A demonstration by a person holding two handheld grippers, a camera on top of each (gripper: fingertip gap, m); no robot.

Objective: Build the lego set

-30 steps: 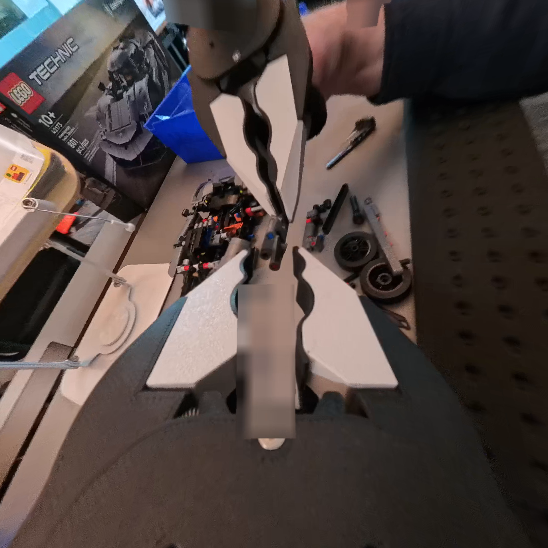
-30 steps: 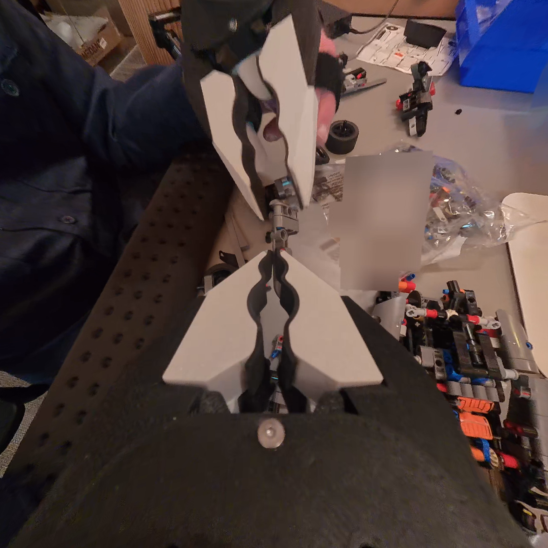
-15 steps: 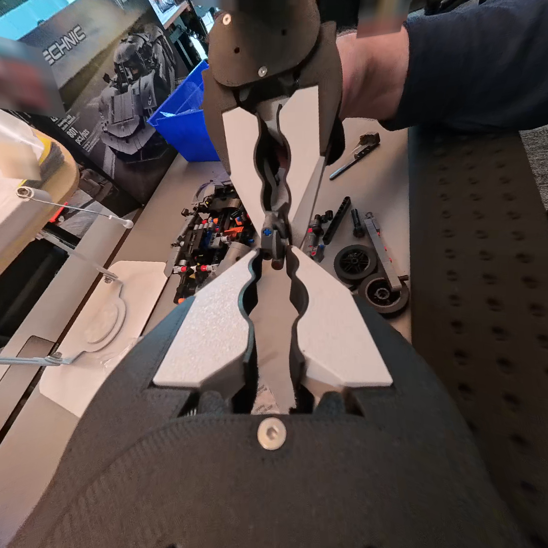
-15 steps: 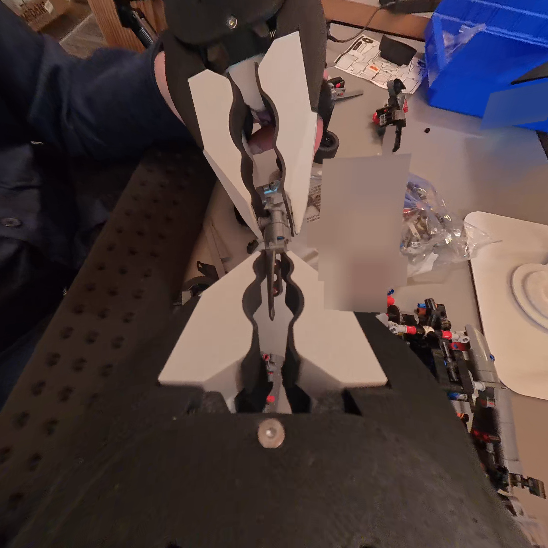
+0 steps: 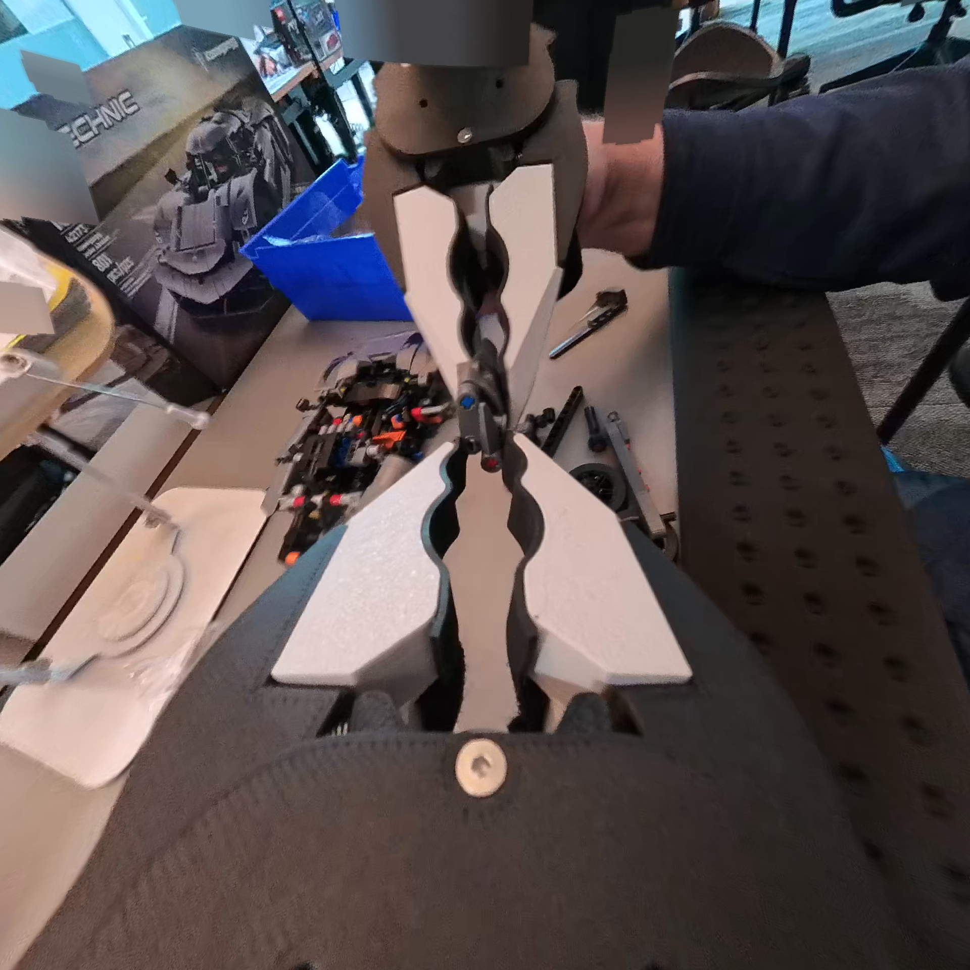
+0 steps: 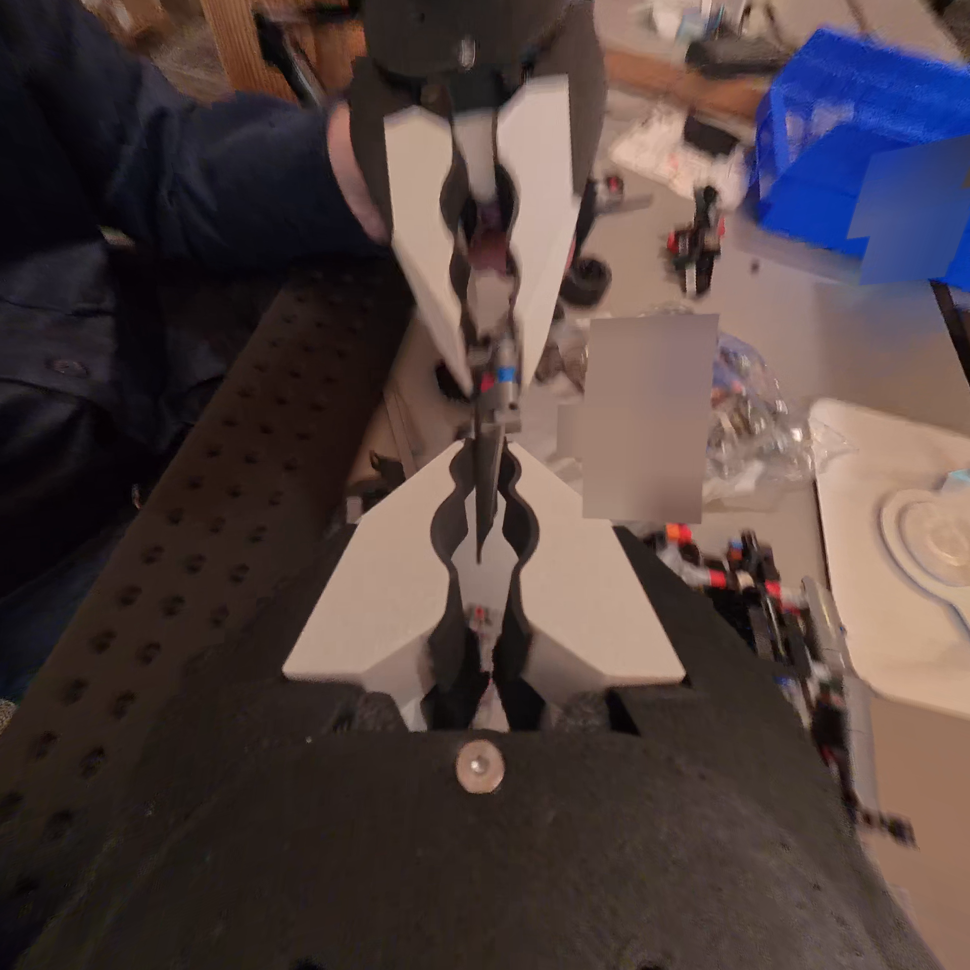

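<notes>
A small grey Lego sub-assembly (image 5: 475,414) with a blue and a red pin hangs in the air between my two grippers. My left gripper (image 5: 483,446) is shut on its lower end. In the right wrist view the left gripper (image 6: 496,386) comes down from the top, clamped on the same grey part (image 6: 504,388). My right gripper (image 6: 485,443) is shut on a thin dark pointed piece (image 6: 485,488) joined to that part. In the left wrist view the right gripper (image 5: 485,399) reaches down from above. The large dark model (image 5: 357,425) lies on the table below.
A blue bin (image 5: 325,267) and the set's box (image 5: 173,210) stand at the back. Wheels (image 5: 603,483) and a black beam (image 5: 564,414) lie to the right. A bag of parts (image 6: 750,430), a white plate (image 5: 147,593) and a perforated dark mat (image 5: 787,525) are nearby. My left and right fingertips are right by each other.
My left jaws have closed from open onto the grey sub-assembly that the right gripper brought to them. Both grippers have moved closer together, tip to tip.
</notes>
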